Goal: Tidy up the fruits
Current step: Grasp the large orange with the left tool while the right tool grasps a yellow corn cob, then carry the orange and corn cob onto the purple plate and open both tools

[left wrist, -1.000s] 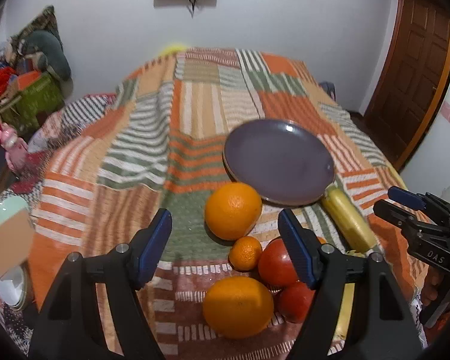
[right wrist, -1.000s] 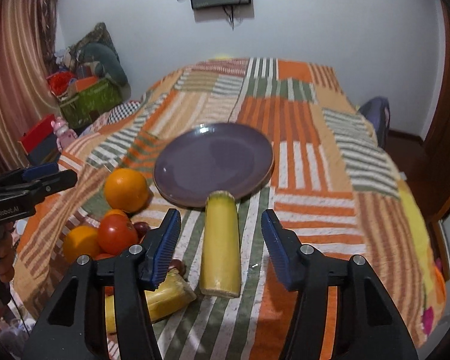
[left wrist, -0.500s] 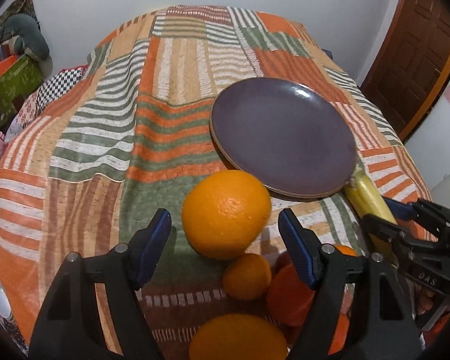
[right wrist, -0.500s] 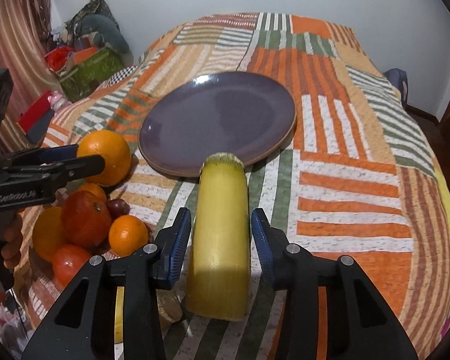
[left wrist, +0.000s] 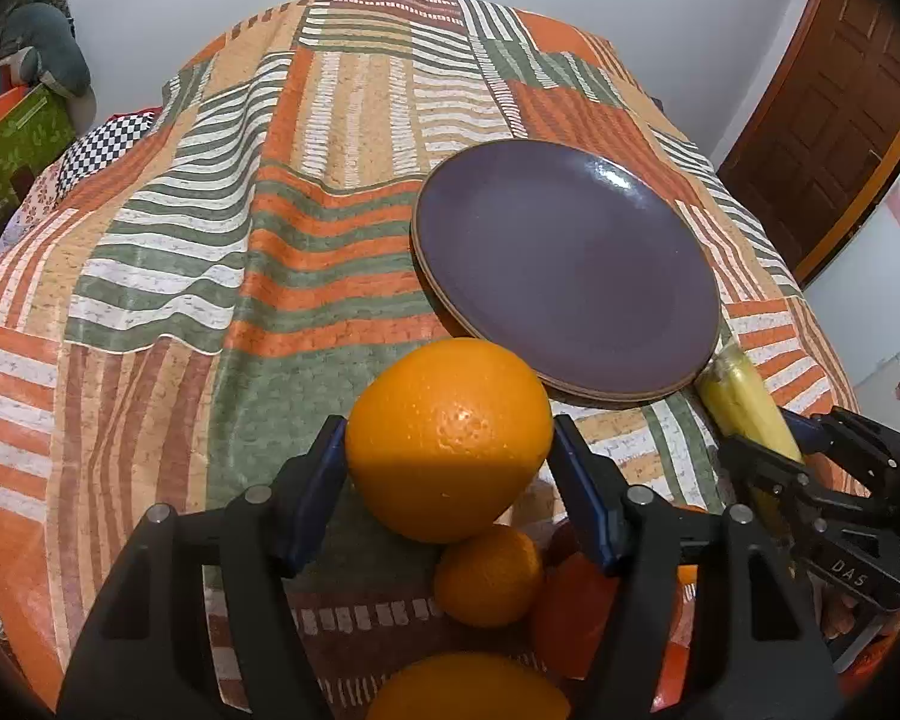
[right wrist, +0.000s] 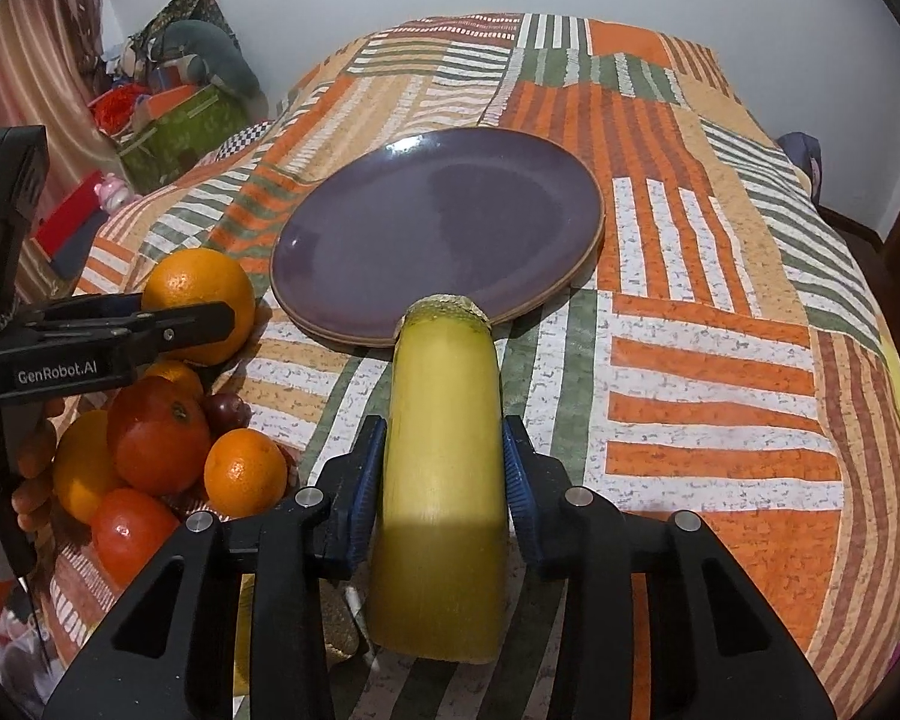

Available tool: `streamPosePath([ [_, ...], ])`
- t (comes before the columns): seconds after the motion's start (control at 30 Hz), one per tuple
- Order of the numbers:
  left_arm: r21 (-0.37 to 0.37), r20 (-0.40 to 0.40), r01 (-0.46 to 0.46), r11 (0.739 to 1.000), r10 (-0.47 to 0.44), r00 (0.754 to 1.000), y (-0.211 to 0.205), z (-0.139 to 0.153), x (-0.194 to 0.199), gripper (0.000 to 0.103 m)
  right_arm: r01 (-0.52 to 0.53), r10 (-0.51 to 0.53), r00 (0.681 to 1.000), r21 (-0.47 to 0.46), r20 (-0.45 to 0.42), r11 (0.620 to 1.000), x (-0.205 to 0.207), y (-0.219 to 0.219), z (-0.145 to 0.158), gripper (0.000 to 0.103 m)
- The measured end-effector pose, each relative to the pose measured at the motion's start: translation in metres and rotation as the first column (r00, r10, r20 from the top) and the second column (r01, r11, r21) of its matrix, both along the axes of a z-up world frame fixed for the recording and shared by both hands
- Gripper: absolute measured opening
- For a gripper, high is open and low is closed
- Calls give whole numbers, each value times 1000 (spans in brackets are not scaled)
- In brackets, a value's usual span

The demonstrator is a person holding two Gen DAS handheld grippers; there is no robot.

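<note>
So right now we've got both tools wrapped around fruit. Our left gripper (left wrist: pixel 450 468) has its blue pads pressed against the sides of the big orange (left wrist: pixel 450 438), low centre of the left view, so it looks clamped on. Our right gripper (right wrist: pixel 444 474) is closed in on the yellow stalk (right wrist: pixel 441 480) (sugarcane-ish, honestly hard to say), pads touching both flanks, bottom centre of the right view.

Progress-wise we'd call it barely started. The purple plate (right wrist: pixel 354 312) sits in the middle of the right view with nothing on it, its near rim touching the stalk's far end. Whether either fruit is actually off the cloth yet, we can't tell.

Still waiting in the lower left of the right view: a small mandarin (right wrist: pixel 245 473), a reddish fruit (right wrist: pixel 157 444), a tomato-looking one (right wrist: pixel 133 531) below it, and another orange-yellow fruit (right wrist: pixel 78 468) behind those, all bunched together and touching.

Everything's on a bed with a patchwork quilt (right wrist: pixel 720 360) in orange, green and white stripes, a bit rumpled left of the plate. Plain white wall behind, a wooden door (left wrist: pixel 834 120) at the upper right of the left view, and a pile of clutter (right wrist: pixel 180 96) at the upper left of the right view.
</note>
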State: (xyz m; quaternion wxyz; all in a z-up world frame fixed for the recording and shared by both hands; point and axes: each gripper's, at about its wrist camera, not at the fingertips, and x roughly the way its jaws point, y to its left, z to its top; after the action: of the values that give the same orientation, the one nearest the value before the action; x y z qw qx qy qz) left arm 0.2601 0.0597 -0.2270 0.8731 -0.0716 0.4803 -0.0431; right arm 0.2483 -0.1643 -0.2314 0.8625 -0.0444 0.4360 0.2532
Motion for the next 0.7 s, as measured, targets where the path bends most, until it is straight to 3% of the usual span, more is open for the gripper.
streamPosePath([
  [0.3,-42,50,-24,999,26,998,6,26,-17,66,36,-39,996,43,79,998,-4,-10,29,35],
  [0.7,-10,191,4,1000,-2,982,-17,86,-24,66,76,-97,972,104,216,992,8,-19,84,35],
])
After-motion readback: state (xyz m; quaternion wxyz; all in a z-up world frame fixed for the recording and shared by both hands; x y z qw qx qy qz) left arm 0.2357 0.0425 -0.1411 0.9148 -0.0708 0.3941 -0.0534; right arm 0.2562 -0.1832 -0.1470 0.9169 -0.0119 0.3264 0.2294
